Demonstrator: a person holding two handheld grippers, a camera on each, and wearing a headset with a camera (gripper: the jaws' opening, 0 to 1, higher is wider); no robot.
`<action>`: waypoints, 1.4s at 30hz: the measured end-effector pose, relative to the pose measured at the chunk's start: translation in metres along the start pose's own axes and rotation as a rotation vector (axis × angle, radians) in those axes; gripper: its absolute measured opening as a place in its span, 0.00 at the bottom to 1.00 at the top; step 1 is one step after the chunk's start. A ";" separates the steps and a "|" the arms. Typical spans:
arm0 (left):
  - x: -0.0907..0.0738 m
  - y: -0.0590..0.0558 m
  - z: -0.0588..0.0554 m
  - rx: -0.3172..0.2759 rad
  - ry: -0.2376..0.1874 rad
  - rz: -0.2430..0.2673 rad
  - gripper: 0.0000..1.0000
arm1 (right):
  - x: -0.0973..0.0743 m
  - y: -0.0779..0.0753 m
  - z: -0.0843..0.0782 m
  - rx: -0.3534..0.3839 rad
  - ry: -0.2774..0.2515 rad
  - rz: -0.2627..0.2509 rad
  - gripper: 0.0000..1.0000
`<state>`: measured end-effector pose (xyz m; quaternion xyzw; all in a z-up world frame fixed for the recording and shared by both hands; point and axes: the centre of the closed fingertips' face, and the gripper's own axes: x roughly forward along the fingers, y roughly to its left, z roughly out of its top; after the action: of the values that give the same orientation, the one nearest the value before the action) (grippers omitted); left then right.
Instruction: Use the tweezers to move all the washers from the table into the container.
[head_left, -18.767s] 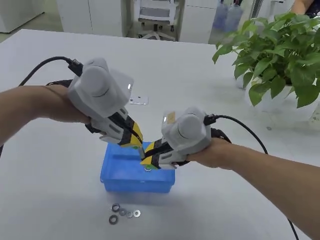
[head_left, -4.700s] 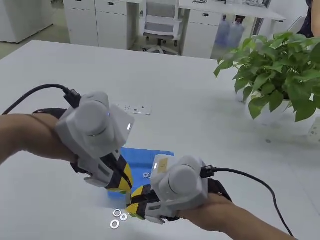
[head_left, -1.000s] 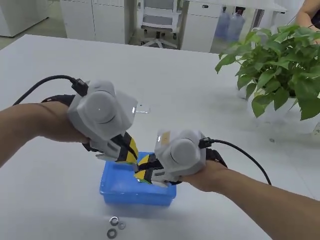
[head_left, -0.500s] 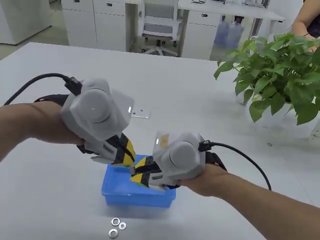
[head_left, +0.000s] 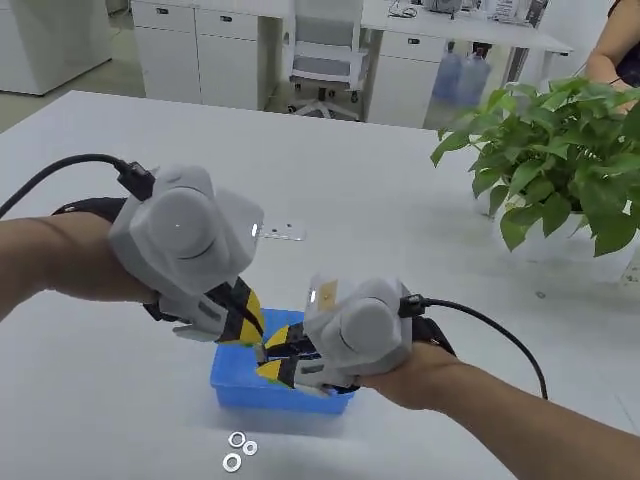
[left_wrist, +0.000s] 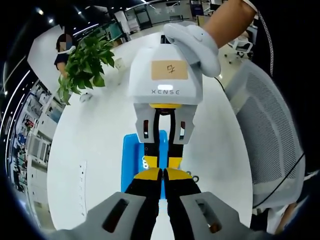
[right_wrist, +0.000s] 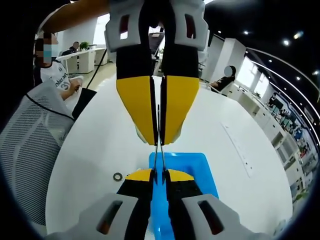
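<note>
Open blue plastic rectangular container (head_left: 262, 392): stands upright on the white worktop (head_left: 400, 220), its interior largely hidden. Three small silver metal ring washers (head_left: 238, 449): lie flat in a close cluster on the worktop just in front of the container, apart from its wall. Thin metal tweezers (right_wrist: 158, 145): two slender arms, poised above the container, pinched in the right claw (right_wrist: 159, 175) and reaching between the jaws of the left claw (right_wrist: 159, 142).
</note>
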<state>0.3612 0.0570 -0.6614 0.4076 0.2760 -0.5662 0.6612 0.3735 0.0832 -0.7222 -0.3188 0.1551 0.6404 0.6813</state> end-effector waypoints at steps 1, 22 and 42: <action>0.000 -0.001 0.000 -0.001 0.001 0.001 0.06 | 0.000 0.001 0.000 -0.002 0.000 0.001 0.11; 0.008 -0.042 -0.018 -0.047 0.027 -0.038 0.06 | 0.019 0.047 -0.004 0.006 0.003 0.063 0.11; 0.026 -0.067 -0.034 -0.086 0.046 -0.084 0.06 | 0.038 0.077 -0.018 0.031 0.025 0.128 0.11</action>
<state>0.3042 0.0711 -0.7157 0.3799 0.3322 -0.5713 0.6473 0.3076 0.0993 -0.7776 -0.3055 0.1936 0.6762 0.6418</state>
